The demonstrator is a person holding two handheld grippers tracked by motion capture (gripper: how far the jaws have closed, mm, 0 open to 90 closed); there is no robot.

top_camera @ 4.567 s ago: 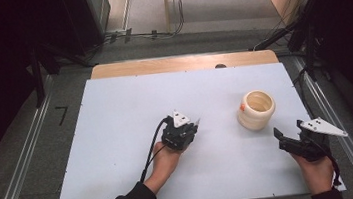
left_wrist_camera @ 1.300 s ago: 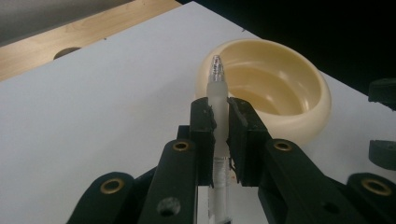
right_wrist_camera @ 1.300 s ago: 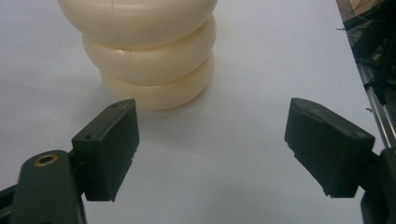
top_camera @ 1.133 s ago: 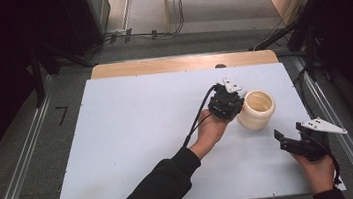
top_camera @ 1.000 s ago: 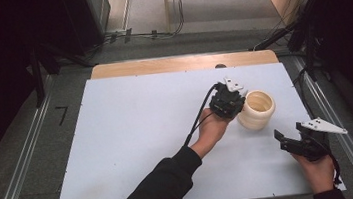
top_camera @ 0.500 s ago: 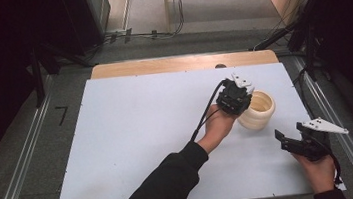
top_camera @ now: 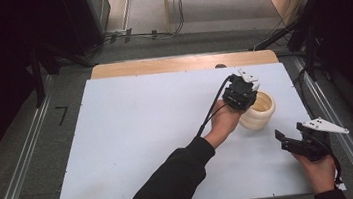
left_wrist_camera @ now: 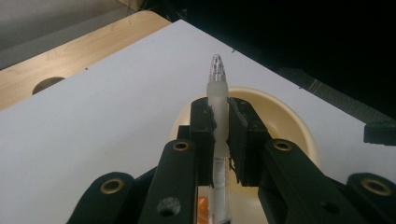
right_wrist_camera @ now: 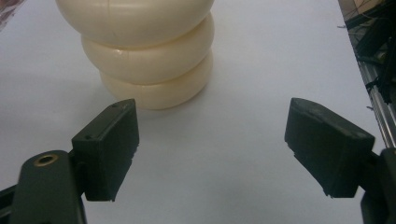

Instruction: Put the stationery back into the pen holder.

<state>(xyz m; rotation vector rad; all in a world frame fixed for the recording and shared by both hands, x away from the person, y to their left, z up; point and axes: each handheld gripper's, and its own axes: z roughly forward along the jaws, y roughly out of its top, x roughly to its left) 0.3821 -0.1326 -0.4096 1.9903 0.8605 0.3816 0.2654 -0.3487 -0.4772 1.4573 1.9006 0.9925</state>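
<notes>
Two grippers are at work on a white table [top_camera: 135, 149]. At the left, the left gripper [top_camera: 242, 92] has moved from the middle of the table over to the cream cup [top_camera: 259, 111], and now it hangs just above the cup's rim, on its 9 o'clock side. Its jaws are pressed tight on a pen [left_wrist_camera: 217, 95], and the pen tip points out past the jaws, over the open cup. Something small and orange shows low down beside the pen, but it is too hidden to name. It looks like the pen is about to go into the cup, so letting go would likely be the next move. Over at 4 o'clock from the cup, well apart from it, the right gripper [top_camera: 296, 142] has stayed in its spot near the table's edge. Its jaws are spread wide with nothing between them, and they face the cup.
</notes>
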